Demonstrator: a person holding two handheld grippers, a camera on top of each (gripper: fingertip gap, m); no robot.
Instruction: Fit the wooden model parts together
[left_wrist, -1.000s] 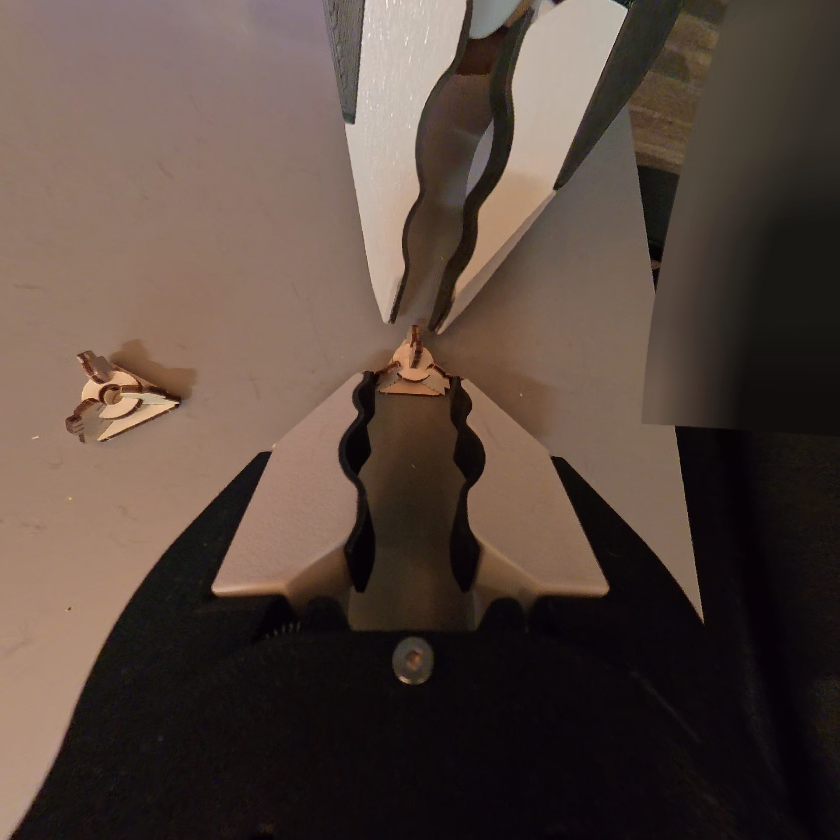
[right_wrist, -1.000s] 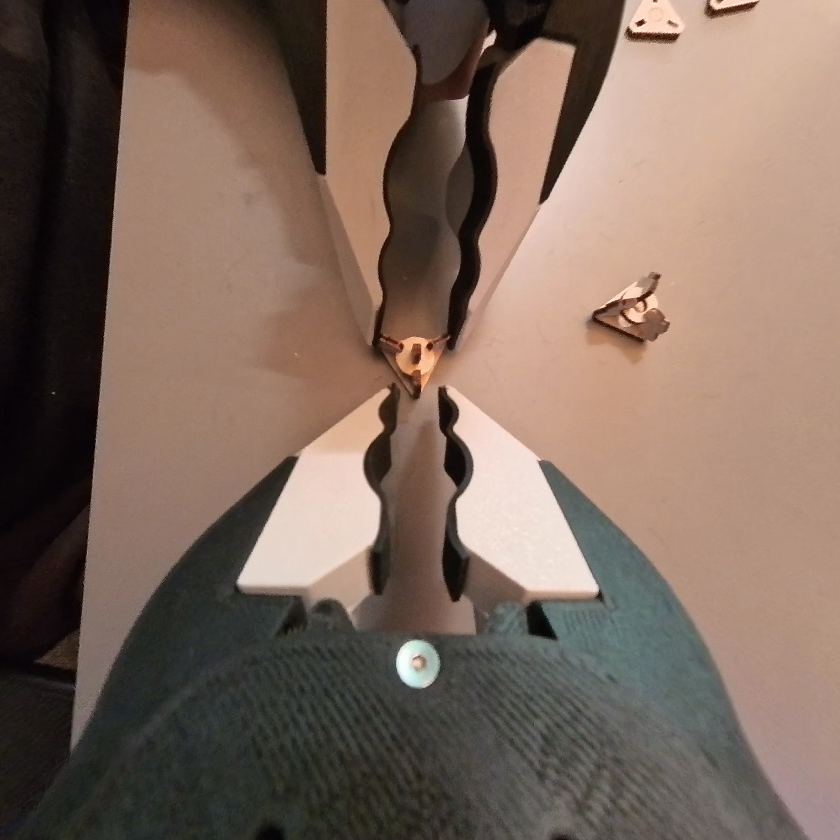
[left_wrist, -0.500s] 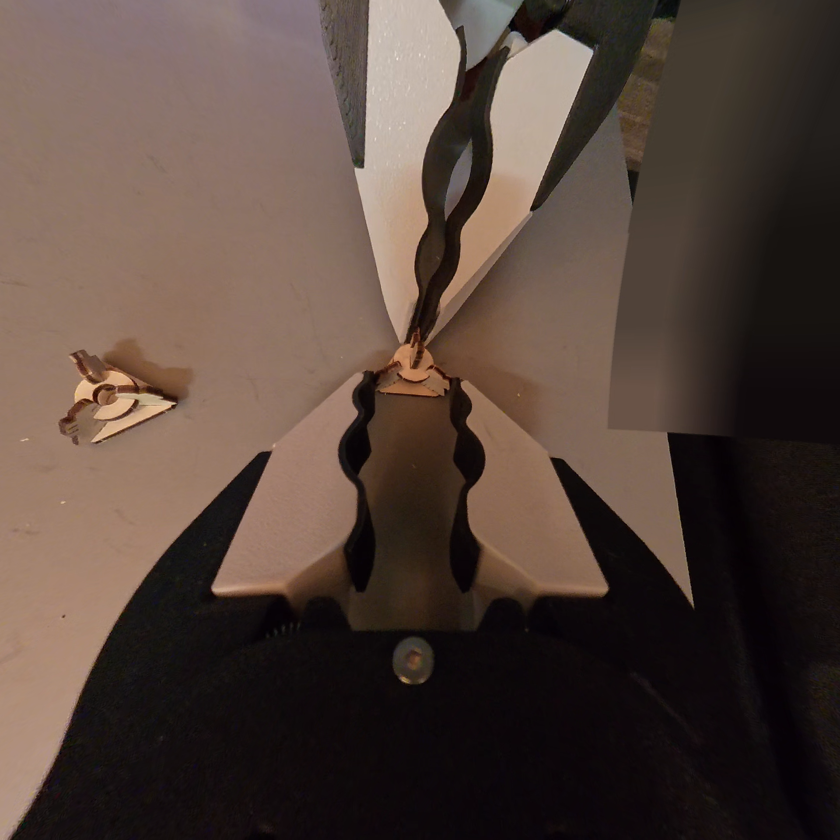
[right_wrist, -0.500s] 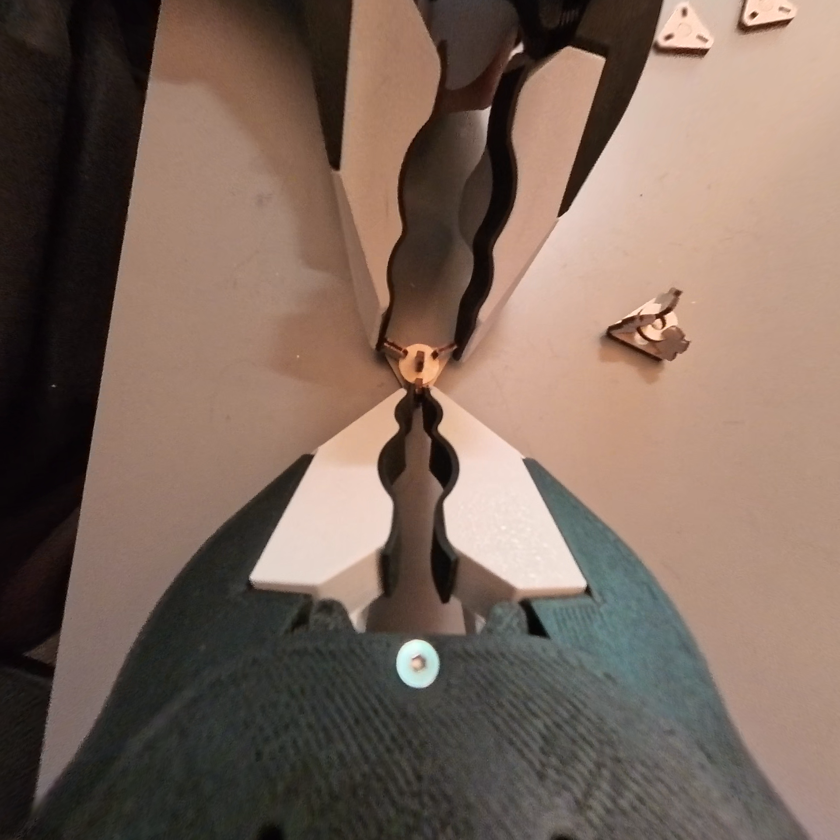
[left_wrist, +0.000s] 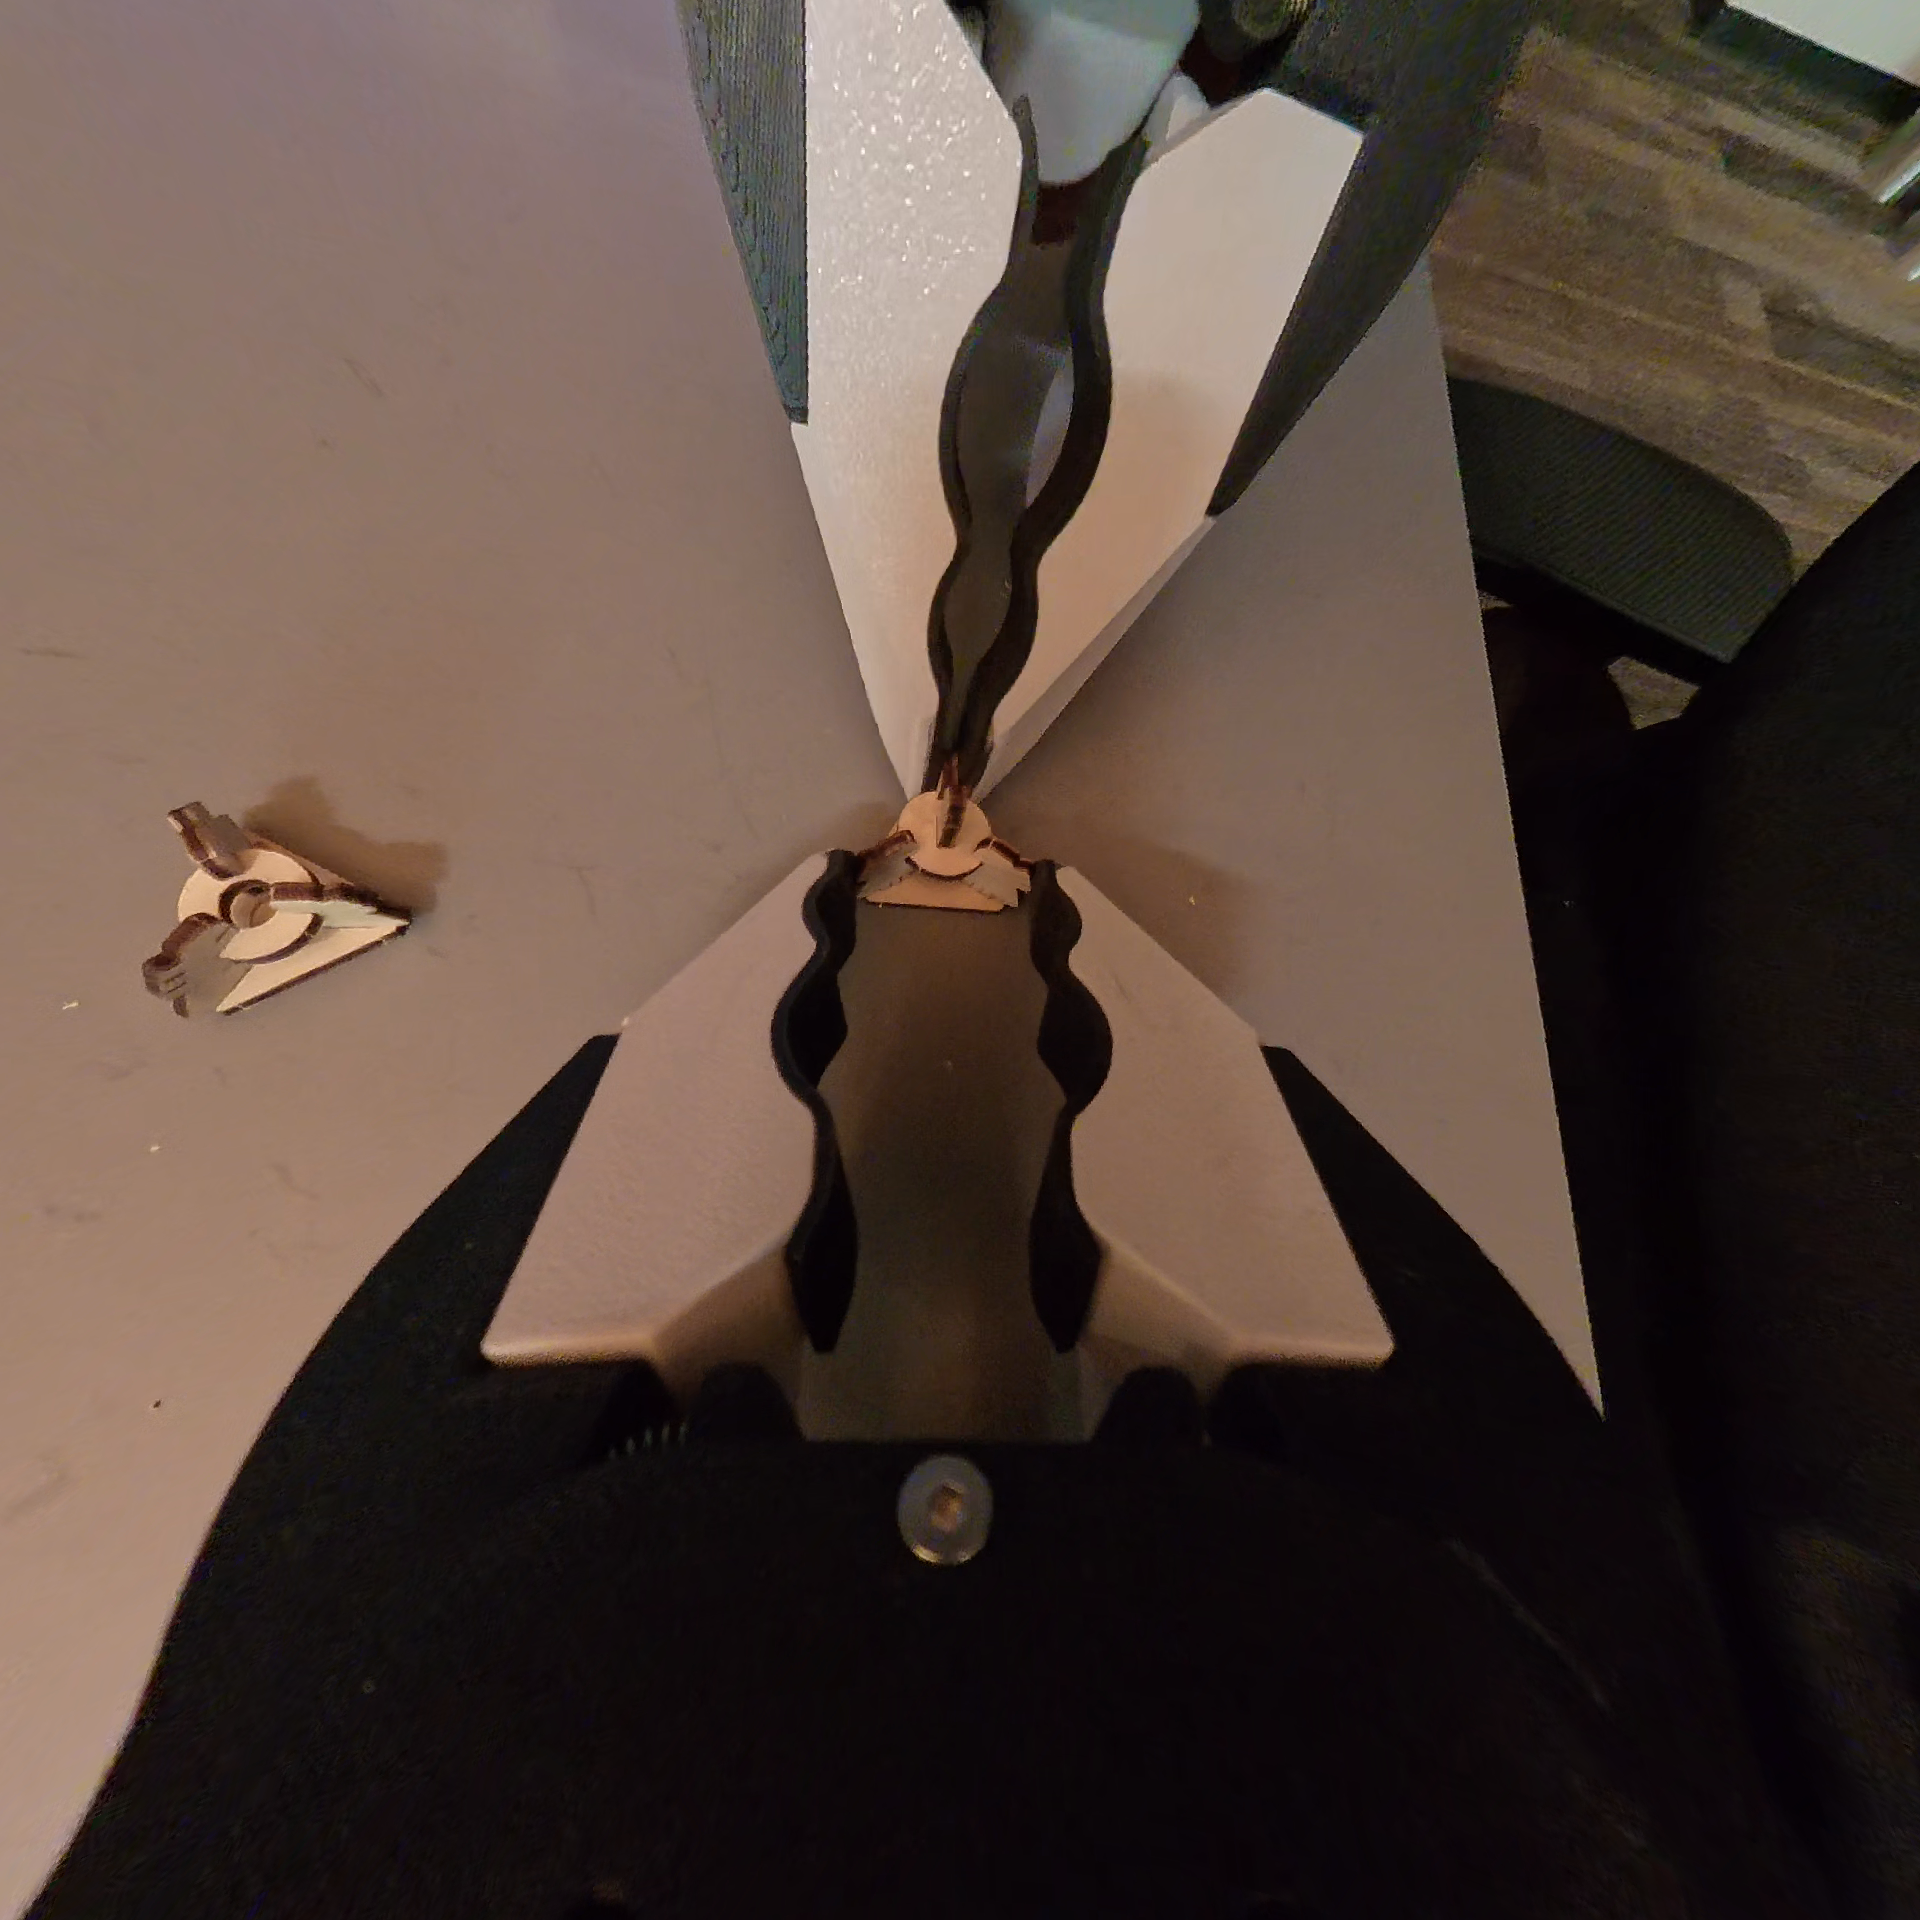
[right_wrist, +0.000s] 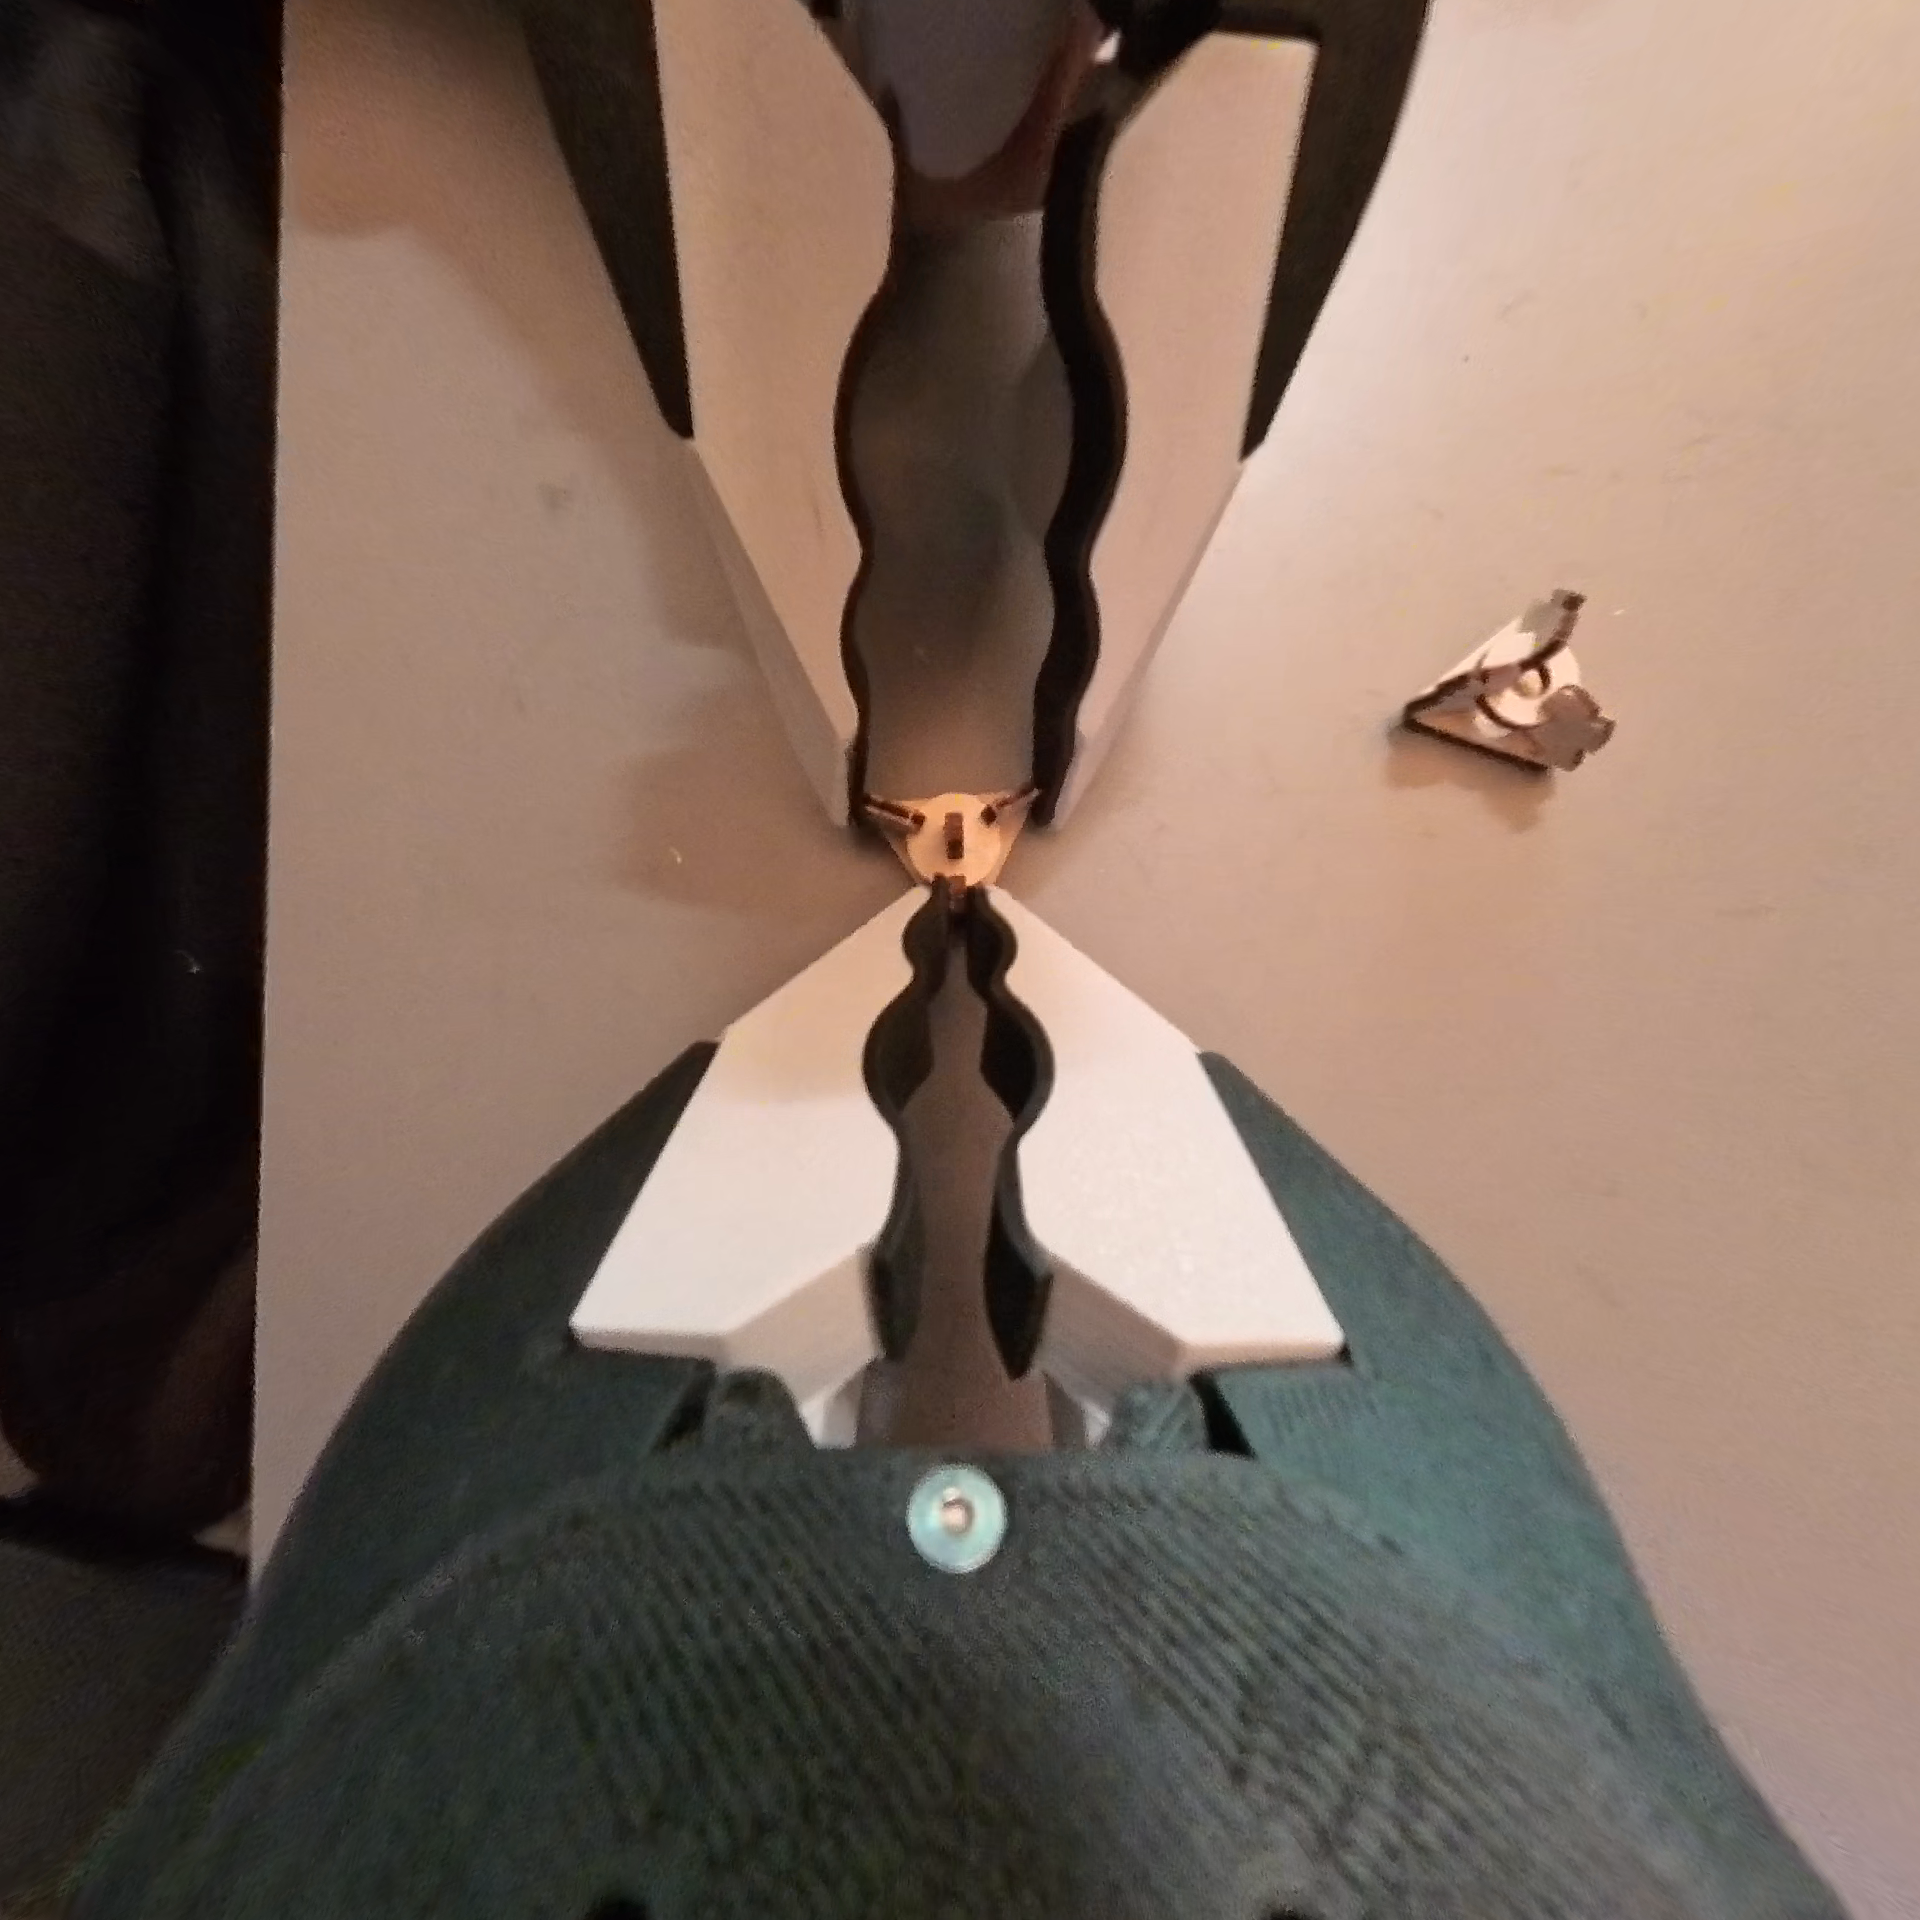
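Observation:
My left gripper (left_wrist: 943, 875) is shut on a small triangular wooden assembly (left_wrist: 940, 868) with a round disc on top, its black pads pressing on the assembly's two side corners. It holds the assembly just above the beige table (left_wrist: 416, 468). My right gripper (right_wrist: 951, 906) faces it tip to tip and is shut on a thin wooden tab (right_wrist: 948, 885) that sticks out of the assembly (right_wrist: 951, 844) at its near corner. The left wrist view shows the right gripper's (left_wrist: 951, 764) pads pinched on the upright tab (left_wrist: 948, 798). The left gripper (right_wrist: 951, 805) shows at the top of the right wrist view.
A second triangular wooden assembly (left_wrist: 265, 914) with dark claw parts lies on the table to the left; it also shows in the right wrist view (right_wrist: 1507, 696). The table edge runs close on the right, with a dark chair (left_wrist: 1621, 540) beyond it. The tips of both grippers are at nearly the same place.
My right gripper's jaws, open a second ago, moved up to the assembly and closed on its wooden tab. My left gripper kept its hold and stayed in place.

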